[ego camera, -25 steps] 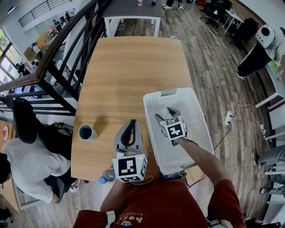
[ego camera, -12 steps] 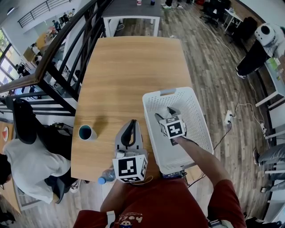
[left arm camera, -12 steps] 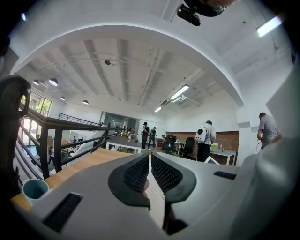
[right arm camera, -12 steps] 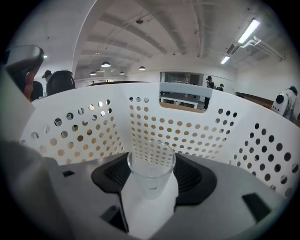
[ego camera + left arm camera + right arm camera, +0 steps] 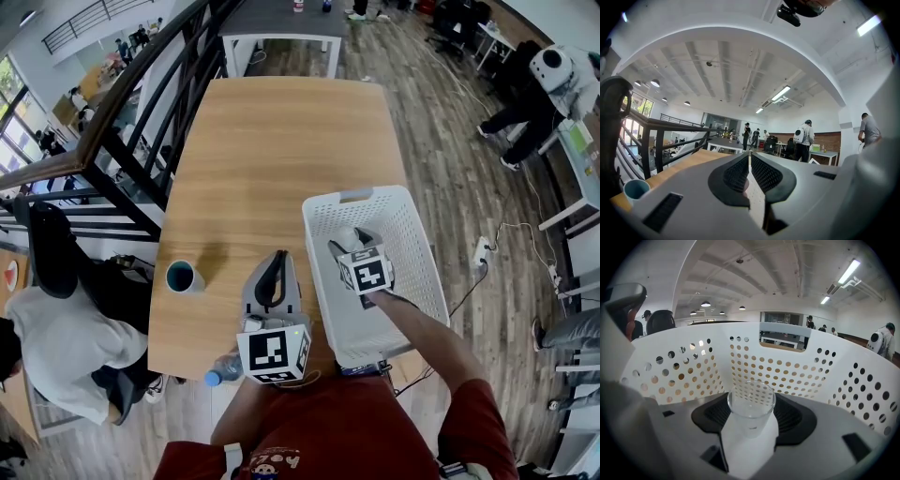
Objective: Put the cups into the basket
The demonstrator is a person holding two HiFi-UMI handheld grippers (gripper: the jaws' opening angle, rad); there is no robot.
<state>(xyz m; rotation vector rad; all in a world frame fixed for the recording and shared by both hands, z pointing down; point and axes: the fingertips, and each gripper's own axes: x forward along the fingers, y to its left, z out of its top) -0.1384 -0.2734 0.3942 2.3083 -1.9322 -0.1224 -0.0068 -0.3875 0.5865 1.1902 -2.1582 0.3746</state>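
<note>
A clear glass cup (image 5: 751, 405) stands upright between the jaws of my right gripper (image 5: 751, 420), which is shut on it low inside the white perforated basket (image 5: 670, 366). In the head view this gripper (image 5: 351, 246) hangs over the middle of the basket (image 5: 323, 214), and the cup (image 5: 347, 233) shows only as a pale blur at its tip. A teal cup (image 5: 181, 277) stands on the wooden table near its left edge, also seen low left in the left gripper view as the teal cup (image 5: 635, 187). My left gripper (image 5: 274, 260) rests between the teal cup and the basket, shut and empty, its jaws pressed together (image 5: 750, 161).
A plastic water bottle (image 5: 217, 376) lies at the table's front edge beside the left gripper. A black stair railing (image 5: 141, 122) runs along the table's left side. The table (image 5: 281, 141) stretches far beyond the basket. People stand in the background (image 5: 804, 140).
Both grippers and both cups stay where they were. Only a person in the far right background has shifted.
</note>
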